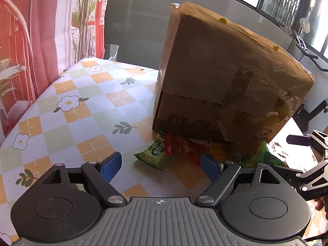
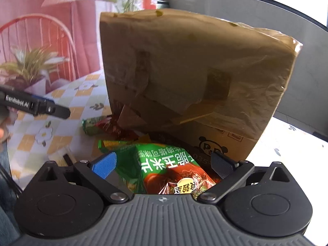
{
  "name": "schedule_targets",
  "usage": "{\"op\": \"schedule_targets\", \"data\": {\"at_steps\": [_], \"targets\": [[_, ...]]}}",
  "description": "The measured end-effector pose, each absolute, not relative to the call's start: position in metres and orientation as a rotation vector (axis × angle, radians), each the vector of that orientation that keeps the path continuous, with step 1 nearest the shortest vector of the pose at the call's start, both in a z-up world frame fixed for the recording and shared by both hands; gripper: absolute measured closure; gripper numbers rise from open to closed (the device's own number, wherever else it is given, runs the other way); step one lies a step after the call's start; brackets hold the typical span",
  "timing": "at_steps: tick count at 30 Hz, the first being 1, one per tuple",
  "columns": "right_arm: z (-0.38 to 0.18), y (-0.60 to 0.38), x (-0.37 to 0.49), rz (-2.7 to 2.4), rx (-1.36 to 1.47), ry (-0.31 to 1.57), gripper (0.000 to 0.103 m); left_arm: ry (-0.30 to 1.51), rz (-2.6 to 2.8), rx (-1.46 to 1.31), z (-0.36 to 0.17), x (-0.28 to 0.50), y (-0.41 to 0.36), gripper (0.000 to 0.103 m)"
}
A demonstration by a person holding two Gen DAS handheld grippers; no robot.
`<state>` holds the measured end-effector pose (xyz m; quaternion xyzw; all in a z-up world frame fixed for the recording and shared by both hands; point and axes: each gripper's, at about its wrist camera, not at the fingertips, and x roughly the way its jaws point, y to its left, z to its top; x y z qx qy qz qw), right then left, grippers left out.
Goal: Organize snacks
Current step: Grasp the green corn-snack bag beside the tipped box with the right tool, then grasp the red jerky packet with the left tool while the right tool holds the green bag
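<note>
The left gripper (image 1: 160, 165) hangs just above the checked tablecloth (image 1: 67, 110) with its blue pads spread wide and nothing between them; a small green snack packet (image 1: 153, 153) and a red packet (image 1: 182, 148) lie just ahead of its fingertips. The right gripper (image 2: 164, 164) is also spread to its widest, and a large green-and-red snack bag (image 2: 170, 174) lies between its pads, which do not appear to press on it, so the bag looks unheld.

Beyond both tools stands a tall cardboard box (image 1: 225, 78), wrapped in tape and film, with the snacks heaped loose against its near base. From the right wrist view, the small green packet (image 2: 91, 124) and the red packet (image 2: 111, 126) sit at the box's left corner, with a yellowish wrapper partly hidden between them and the big bag.

Judging from this, the sorting has barely begun: at least 4 snacks lie in a jumble on the cloth, none visibly grouped or stowed. Whether anything is already inside the box cannot be told. Every packet in sight appears left to pick up and place.
</note>
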<state>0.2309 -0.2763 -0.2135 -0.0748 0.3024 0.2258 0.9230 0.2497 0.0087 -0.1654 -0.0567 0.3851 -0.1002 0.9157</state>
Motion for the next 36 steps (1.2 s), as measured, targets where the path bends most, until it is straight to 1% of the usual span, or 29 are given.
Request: {"op": "schedule_targets", "data": {"at_steps": [3, 11, 14, 16, 20, 24, 26, 27, 28, 29, 30, 36], "targets": [[-0.220, -0.277, 0.239, 0.482, -0.218, 0.638, 0.000, 0.796, -0.219, -0.126, -0.168, 0.249, 0.008, 0.018], [-0.240, -0.289, 0.284, 0.612, 0.014, 0.779, 0.000, 0.788, -0.225, -0.145, -0.172, 0.247, 0.012, 0.018], [-0.243, -0.279, 0.285, 0.617, 0.009, 0.795, 0.000, 0.779, -0.246, -0.132, -0.172, 0.245, 0.010, 0.019], [-0.243, -0.273, 0.279, 0.596, -0.005, 0.777, 0.002, 0.788, -0.254, -0.130, -0.174, 0.246, 0.009, 0.019], [-0.242, -0.275, 0.261, 0.538, 0.039, 0.731, 0.013, 0.810, -0.262, -0.128, -0.179, 0.247, 0.006, 0.022], [-0.239, -0.281, 0.236, 0.465, 0.060, 0.682, 0.016, 0.817, -0.259, -0.122, -0.182, 0.249, 0.005, 0.022], [-0.237, -0.287, 0.225, 0.420, 0.089, 0.660, 0.017, 0.815, -0.262, -0.115, -0.182, 0.250, 0.005, 0.027], [-0.236, -0.291, 0.220, 0.389, 0.105, 0.649, 0.017, 0.816, -0.267, -0.110, -0.182, 0.252, 0.004, 0.035], [-0.236, -0.293, 0.216, 0.358, 0.113, 0.642, 0.017, 0.817, -0.269, -0.103, -0.183, 0.254, 0.003, 0.041], [-0.237, -0.297, 0.213, 0.325, 0.117, 0.640, 0.017, 0.816, -0.270, -0.099, -0.183, 0.258, 0.002, 0.043], [-0.238, -0.300, 0.212, 0.298, 0.117, 0.641, 0.017, 0.813, -0.272, -0.096, -0.184, 0.262, 0.002, 0.045], [-0.245, -0.314, 0.210, 0.241, 0.146, 0.664, 0.017, 0.786, -0.276, -0.050, -0.195, 0.294, -0.008, 0.045]]}}
